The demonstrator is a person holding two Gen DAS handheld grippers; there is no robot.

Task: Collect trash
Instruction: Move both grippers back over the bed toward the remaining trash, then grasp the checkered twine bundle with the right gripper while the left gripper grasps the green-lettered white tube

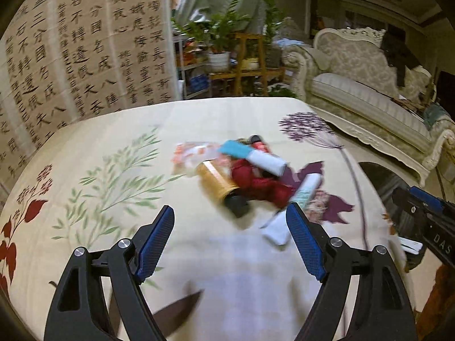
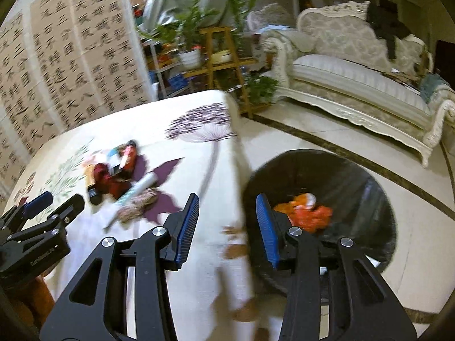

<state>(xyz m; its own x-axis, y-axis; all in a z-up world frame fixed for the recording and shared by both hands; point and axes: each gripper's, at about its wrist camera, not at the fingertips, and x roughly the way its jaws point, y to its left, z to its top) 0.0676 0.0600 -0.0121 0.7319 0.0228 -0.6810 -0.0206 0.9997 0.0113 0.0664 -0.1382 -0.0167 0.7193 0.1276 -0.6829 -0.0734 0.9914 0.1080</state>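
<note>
Blue-padded fingers of the left tool (image 1: 229,218) are standing wide apart and gripping nothing, hanging low over the flowered cloth of the table (image 1: 119,130). Just beyond them the trash pile (image 1: 241,170) is sitting near the middle of the table: a gold can (image 1: 217,180) lying on its side with its dark end toward the tool, a crumpled red wrapper (image 1: 256,184) pressed against it, a white and teal tube (image 1: 254,156) lying across the top, and a clear wrapper with orange print (image 1: 193,155) at the far-left edge. A second white tube (image 1: 308,187) is lying just to the right of the red wrapper, close to the left tool's right finger.

Over on the right, the right tool (image 2: 227,216) is also spread and empty, hovering at the table's edge (image 2: 236,153) with the black bin (image 2: 355,176) just beside it on the floor. Orange trash (image 2: 305,211) is already lying at the bottom of the bin. From that side the pile (image 2: 113,170) is showing well to the left, and the left tool (image 2: 54,201) is poking into the corner of the view. A pale sofa (image 2: 355,65) and potted plants (image 2: 190,25) are filling the back of the room.
</note>
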